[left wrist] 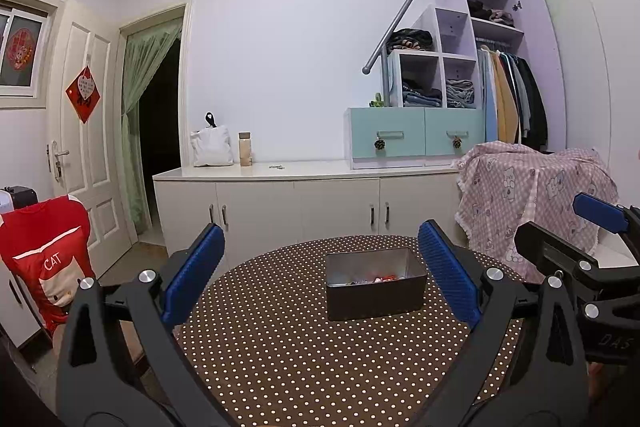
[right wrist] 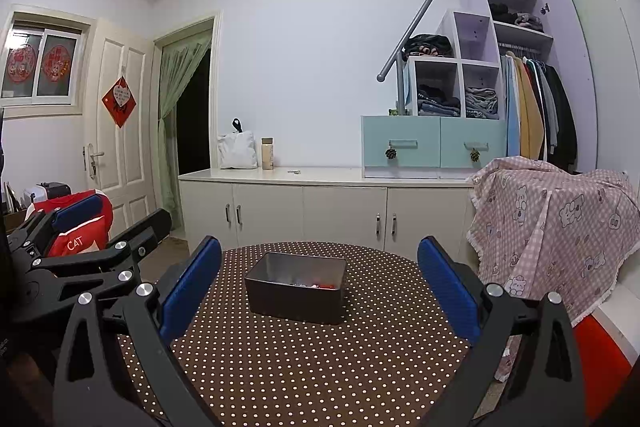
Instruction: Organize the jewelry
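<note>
Trouble would come from your left gripper (left wrist: 320, 275) and right gripper (right wrist: 320, 279), both spread wide and empty, colliding as they converge on the metal tin (left wrist: 375, 283) mid-table, where the jewelry (left wrist: 374, 279) lies low and tangled-looking. You have open polka-dot table (left wrist: 280, 347) near you, but its round edge curves close behind the tin, so a nudge could slide it off.
</note>
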Action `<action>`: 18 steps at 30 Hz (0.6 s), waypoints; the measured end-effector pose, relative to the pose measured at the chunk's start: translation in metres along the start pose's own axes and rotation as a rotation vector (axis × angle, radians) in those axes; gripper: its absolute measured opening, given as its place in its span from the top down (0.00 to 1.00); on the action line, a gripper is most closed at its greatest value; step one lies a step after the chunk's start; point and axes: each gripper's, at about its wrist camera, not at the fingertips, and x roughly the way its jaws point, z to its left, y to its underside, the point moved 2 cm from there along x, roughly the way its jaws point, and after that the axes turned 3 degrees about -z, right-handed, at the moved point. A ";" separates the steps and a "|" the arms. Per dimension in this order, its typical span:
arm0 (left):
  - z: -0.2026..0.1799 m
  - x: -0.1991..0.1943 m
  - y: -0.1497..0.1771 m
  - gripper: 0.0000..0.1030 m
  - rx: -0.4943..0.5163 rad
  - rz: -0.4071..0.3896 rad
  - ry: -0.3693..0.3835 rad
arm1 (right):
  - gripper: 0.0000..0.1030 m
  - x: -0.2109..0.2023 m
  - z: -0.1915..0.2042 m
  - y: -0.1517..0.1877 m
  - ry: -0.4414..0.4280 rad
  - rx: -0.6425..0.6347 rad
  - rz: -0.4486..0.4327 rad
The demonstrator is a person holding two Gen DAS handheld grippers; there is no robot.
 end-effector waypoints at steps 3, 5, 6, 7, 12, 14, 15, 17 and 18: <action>0.001 0.001 0.002 0.07 0.000 0.003 0.001 | 0.08 0.002 0.000 0.001 0.001 0.000 0.004; 0.002 0.002 0.004 0.07 -0.001 0.007 0.003 | 0.08 0.003 0.000 0.002 0.001 -0.001 0.005; 0.003 0.003 0.004 0.07 -0.001 0.008 0.004 | 0.08 0.003 0.000 0.002 0.001 -0.001 0.005; 0.003 0.003 0.006 0.07 -0.001 0.009 0.006 | 0.08 0.003 0.000 0.002 0.001 -0.001 0.005; 0.005 0.004 0.008 0.07 0.002 0.011 0.003 | 0.08 0.003 0.000 0.003 0.002 -0.001 0.007; 0.007 0.004 0.009 0.07 0.001 0.012 0.004 | 0.08 0.004 0.000 0.003 0.003 -0.002 0.007; 0.007 0.005 0.009 0.07 0.002 0.013 0.004 | 0.08 0.003 0.000 0.004 0.003 -0.002 0.008; 0.007 0.006 0.008 0.07 0.002 0.013 0.006 | 0.08 0.003 0.000 0.003 0.003 -0.001 0.008; 0.007 0.006 0.009 0.07 0.003 0.014 0.006 | 0.08 0.003 0.000 0.003 0.003 -0.002 0.008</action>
